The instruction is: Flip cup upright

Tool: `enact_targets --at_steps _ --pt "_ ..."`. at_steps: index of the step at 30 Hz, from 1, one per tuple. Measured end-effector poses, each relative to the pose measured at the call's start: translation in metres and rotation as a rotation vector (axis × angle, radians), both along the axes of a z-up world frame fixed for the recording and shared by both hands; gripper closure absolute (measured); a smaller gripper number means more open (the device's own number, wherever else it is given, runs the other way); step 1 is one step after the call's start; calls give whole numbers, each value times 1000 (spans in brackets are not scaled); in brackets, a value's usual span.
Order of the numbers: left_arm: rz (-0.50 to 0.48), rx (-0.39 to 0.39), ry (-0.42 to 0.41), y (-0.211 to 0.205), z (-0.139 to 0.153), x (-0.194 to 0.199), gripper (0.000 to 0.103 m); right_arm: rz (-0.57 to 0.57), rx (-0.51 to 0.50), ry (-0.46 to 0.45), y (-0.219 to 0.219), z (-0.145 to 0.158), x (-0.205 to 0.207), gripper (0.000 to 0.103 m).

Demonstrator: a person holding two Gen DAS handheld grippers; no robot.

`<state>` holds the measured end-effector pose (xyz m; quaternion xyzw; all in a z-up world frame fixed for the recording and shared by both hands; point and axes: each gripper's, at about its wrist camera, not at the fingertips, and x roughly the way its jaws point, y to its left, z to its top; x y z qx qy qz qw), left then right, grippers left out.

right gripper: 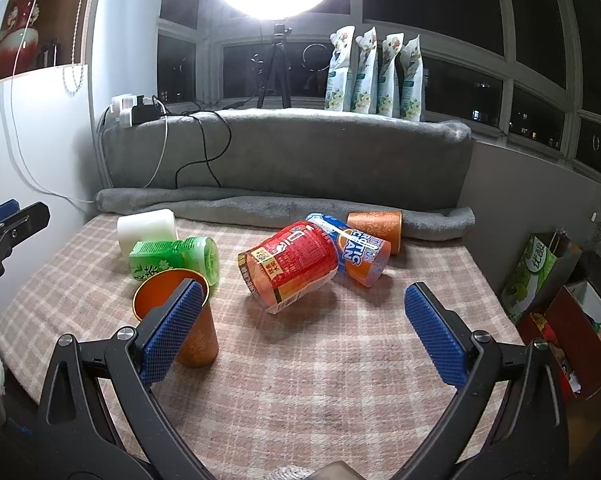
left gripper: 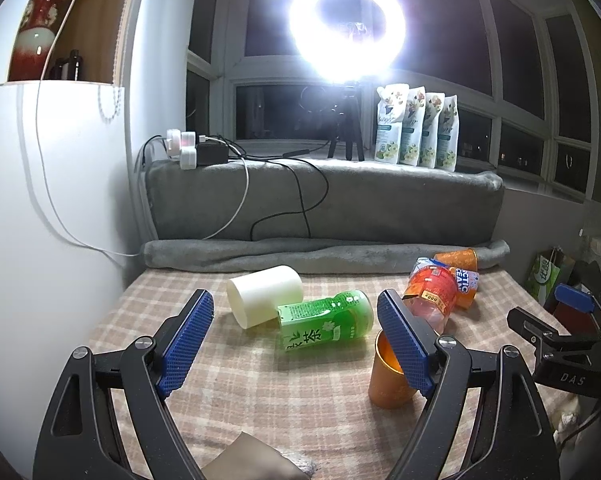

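Note:
An orange cup stands upright, mouth up, on the checked cloth; it also shows in the right wrist view. My left gripper is open and empty, its right finger in front of that cup. My right gripper is open and empty, its left finger in front of the same cup. A white cup lies on its side at the back left, also in the right wrist view. A second orange cup lies on its side at the back, also in the left wrist view.
A green bottle lies next to the white cup. A red-labelled bottle and a blue-and-orange one lie mid-table. A grey blanket roll lines the back edge. Bags and boxes stand right of the table.

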<state>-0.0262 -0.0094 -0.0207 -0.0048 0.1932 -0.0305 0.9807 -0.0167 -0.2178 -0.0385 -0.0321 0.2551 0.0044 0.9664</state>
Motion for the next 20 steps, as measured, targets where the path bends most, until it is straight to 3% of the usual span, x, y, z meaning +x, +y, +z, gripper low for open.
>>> enact_targets --at_steps 7,12,20 --pt "6 -3 8 3 -2 1 19 62 0 39 9 -7 1 0" --pt "13 8 28 3 -7 4 19 154 17 124 20 -22 6 0" --pt "33 23 15 7 -11 4 19 193 2 137 34 -29 4 0"
